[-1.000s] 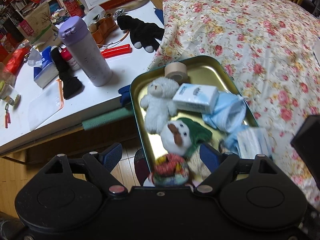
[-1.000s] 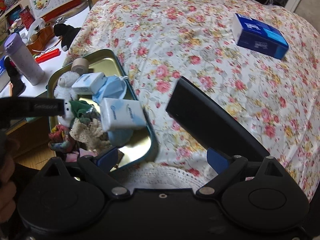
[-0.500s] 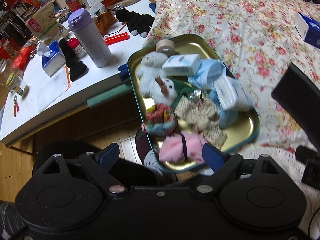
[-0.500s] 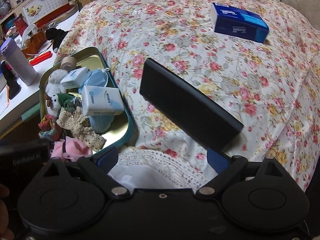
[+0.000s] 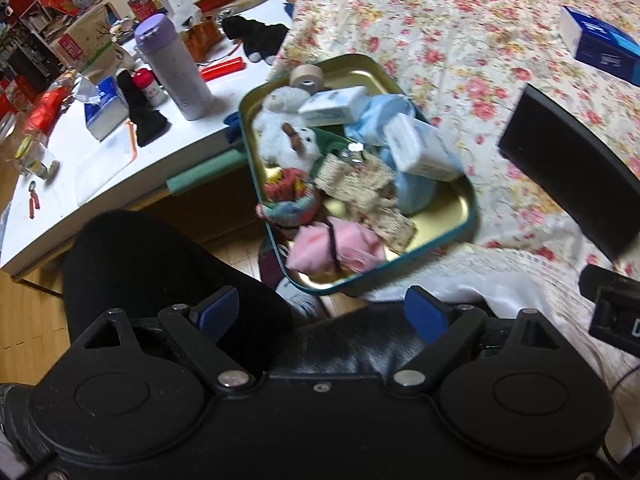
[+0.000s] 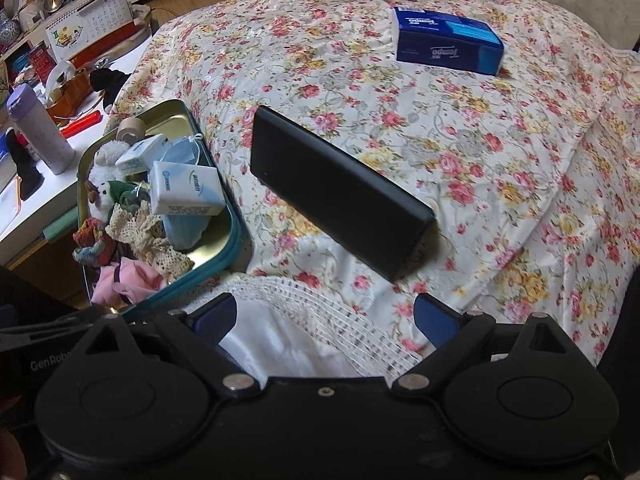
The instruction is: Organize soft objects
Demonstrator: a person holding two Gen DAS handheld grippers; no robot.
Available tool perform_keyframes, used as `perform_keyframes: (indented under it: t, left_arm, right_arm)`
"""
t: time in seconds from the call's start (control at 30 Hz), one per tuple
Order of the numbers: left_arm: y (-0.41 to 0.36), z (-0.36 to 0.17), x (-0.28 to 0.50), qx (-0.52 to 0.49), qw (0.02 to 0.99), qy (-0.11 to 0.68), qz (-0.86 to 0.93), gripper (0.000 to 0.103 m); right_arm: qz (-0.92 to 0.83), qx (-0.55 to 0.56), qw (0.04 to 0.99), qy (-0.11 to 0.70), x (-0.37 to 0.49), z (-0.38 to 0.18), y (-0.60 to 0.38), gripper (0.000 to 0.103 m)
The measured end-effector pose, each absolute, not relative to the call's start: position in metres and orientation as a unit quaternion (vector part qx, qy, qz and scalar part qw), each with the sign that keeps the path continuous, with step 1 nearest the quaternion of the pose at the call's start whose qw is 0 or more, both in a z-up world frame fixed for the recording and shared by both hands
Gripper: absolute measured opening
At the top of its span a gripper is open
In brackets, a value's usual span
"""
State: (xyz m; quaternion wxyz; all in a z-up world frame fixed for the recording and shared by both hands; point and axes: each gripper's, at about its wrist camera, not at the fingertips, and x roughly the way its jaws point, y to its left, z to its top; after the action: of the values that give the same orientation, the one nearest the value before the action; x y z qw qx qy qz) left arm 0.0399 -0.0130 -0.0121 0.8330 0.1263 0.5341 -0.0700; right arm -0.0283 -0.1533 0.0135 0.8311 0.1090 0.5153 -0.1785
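Left wrist view: your left gripper [image 5: 322, 312] is open, nothing between its pads, above your dark-clad knee. Beyond it, a tin tray [image 5: 472, 216] on the bed's [image 5: 440, 32] near-left edge holds a white bear [image 5: 280, 108], snowman [image 5: 300, 144], tissue packs [image 5: 332, 106], lace [image 5: 360, 184], pink cloth [image 5: 336, 246] and knit toy [image 5: 288, 200]. Left: table [image 5: 72, 168] with a bottle [image 5: 172, 68].

Right wrist view: your right gripper [image 6: 324, 318] is open and empty over white lace cloth [image 6: 320, 320]. Tray [image 6: 236, 232] at left; black slab [image 6: 340, 192] in the middle; blue tissue box [image 6: 448, 40] far right on the bed.
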Motion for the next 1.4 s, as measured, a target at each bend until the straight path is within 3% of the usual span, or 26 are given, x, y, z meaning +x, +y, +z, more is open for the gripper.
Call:
perform_keyframes:
  t: [1.4]
  left_arm:
    - [-0.007, -0.016, 0.019, 0.098, 0.824, 0.553, -0.070, 0.088]
  right_arm:
    - [-0.186, 0.088, 0.833, 0.514, -0.049, 0.020, -0.150, 0.095]
